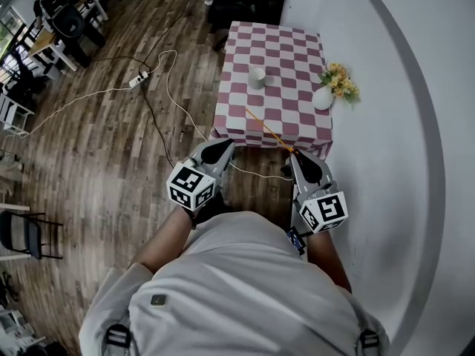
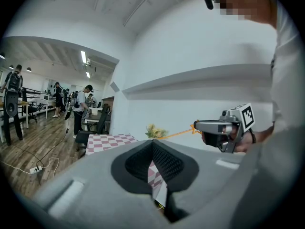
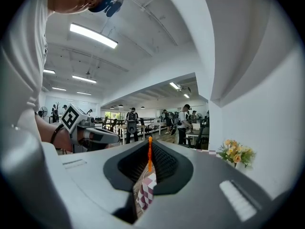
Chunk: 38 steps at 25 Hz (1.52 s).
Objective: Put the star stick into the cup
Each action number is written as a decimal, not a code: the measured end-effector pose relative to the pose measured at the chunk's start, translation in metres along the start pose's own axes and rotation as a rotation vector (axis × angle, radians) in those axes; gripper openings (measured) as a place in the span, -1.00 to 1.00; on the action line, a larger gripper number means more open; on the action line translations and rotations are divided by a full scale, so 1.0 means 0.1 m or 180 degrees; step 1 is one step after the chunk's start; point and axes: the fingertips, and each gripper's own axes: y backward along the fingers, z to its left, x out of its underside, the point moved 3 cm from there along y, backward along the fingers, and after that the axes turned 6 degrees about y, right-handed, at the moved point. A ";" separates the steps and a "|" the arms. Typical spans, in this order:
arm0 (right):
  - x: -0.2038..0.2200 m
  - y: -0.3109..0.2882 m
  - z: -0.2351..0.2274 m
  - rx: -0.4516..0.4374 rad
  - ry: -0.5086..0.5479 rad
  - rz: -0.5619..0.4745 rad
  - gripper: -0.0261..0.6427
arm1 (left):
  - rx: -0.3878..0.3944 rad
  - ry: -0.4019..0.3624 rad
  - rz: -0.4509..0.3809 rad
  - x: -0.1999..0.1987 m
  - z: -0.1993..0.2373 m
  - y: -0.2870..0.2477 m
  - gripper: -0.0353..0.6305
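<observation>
Two grippers are held side by side short of the checked table [image 1: 300,136]. The right gripper [image 1: 295,154] has its jaws closed on one end of the star stick [image 1: 267,130], so the shaft projects ahead toward the cup [image 1: 257,78], which stands well beyond its tip. The left gripper [image 1: 225,146] hangs beside it with jaws together and empty, probably not needed for the insertion.

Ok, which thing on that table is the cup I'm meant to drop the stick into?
Find the pink-and-white checked table ahead of the person in the head view. The cup stands alone near the table's middle, left of the white vase at the right edge. It is the plain pale cylinder, while the vase is rounded and holds yellow flowers.
</observation>
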 end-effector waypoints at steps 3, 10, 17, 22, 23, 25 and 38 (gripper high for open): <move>-0.01 -0.19 -0.04 0.0031 0.0004 0.0019 -0.84 | 0.0019 0.0014 0.0002 -0.03 0.19 -0.06 -0.88; -0.07 -0.79 -0.07 0.0130 0.0002 0.0043 -0.84 | 0.0088 -0.0006 -0.0011 -0.24 0.79 -0.15 -0.88; -0.19 -1.43 -0.06 0.0269 -0.0040 0.0055 -0.84 | 0.0155 -0.0048 0.0000 -0.53 1.46 -0.15 -0.88; -0.23 -1.77 0.01 0.0320 -0.0047 0.0085 -0.84 | 0.0191 -0.0031 -0.0002 -0.64 1.85 -0.10 -0.88; -0.24 -1.83 0.02 0.0334 -0.0035 0.0092 -0.84 | 0.0197 -0.0031 -0.0003 -0.65 1.91 -0.08 -0.88; -0.25 -1.92 0.04 0.0374 0.0002 0.0105 -0.84 | 0.0200 -0.0023 0.0004 -0.65 2.02 -0.05 -0.88; -0.16 -2.29 -0.12 0.0352 -0.0084 0.0223 -0.84 | 0.0065 0.0158 0.0105 -0.53 2.41 -0.04 -0.88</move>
